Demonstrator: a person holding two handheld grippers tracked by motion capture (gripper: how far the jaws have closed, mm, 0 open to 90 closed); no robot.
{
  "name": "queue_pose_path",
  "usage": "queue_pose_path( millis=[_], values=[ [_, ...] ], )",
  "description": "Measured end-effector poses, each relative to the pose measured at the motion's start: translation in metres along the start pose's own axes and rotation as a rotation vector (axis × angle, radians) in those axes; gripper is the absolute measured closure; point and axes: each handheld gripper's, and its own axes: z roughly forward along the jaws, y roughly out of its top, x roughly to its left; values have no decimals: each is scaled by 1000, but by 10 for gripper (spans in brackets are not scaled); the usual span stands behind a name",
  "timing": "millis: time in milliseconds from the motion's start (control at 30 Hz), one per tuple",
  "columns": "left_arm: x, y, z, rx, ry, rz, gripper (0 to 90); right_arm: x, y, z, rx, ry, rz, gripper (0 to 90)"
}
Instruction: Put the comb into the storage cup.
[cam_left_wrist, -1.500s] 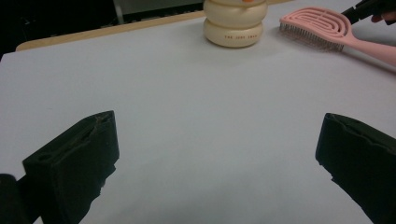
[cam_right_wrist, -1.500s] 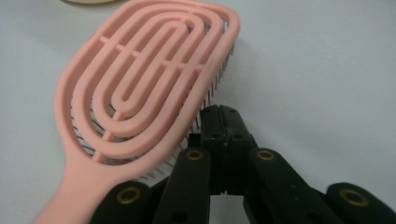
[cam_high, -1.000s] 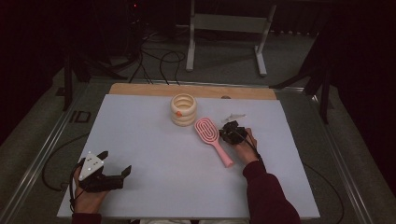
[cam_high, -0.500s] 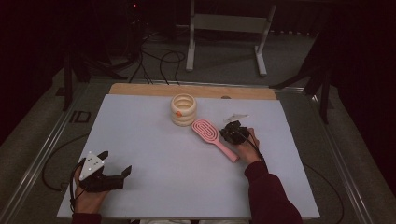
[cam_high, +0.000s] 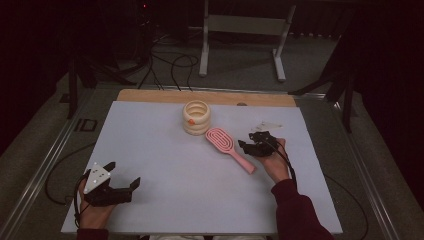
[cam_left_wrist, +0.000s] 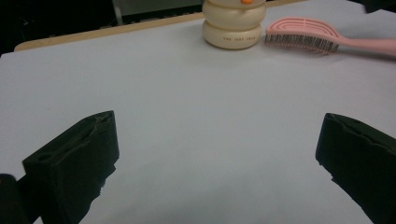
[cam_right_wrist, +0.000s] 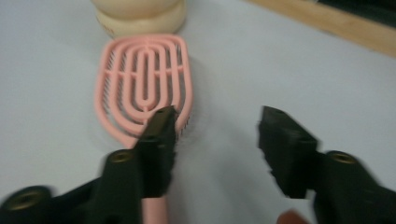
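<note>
We have just been spreading the right claw, nothing between its jaws now, off the pink hairbrush lying flat on the worktop beside the cream ringed holder; left claw spread, idle; next, probably withdraw clear.

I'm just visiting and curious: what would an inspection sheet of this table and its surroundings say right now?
Surface: white table, wooden strip along its far edge.
Job's things: pink hairbrush lying bristles down, head close to a cream ringed holder; whether they touch is unclear.
Clutter: small pale scrap near the far right; unclear what it is.
Grippers: right gripper has just been opening, beside the brush's neck, nothing between the jaws; left gripper open over bare table.
Cables: black leads on the floor beyond.
Surroundings: dark room, metal stand behind.
</note>
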Motion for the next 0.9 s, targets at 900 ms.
queue_pose_path(
  millis=[900],
  values=[
    [4, 7, -13, -103, 14, -9, 1, 24, -95, -120, -293, -42, 52, 100]
  ],
)
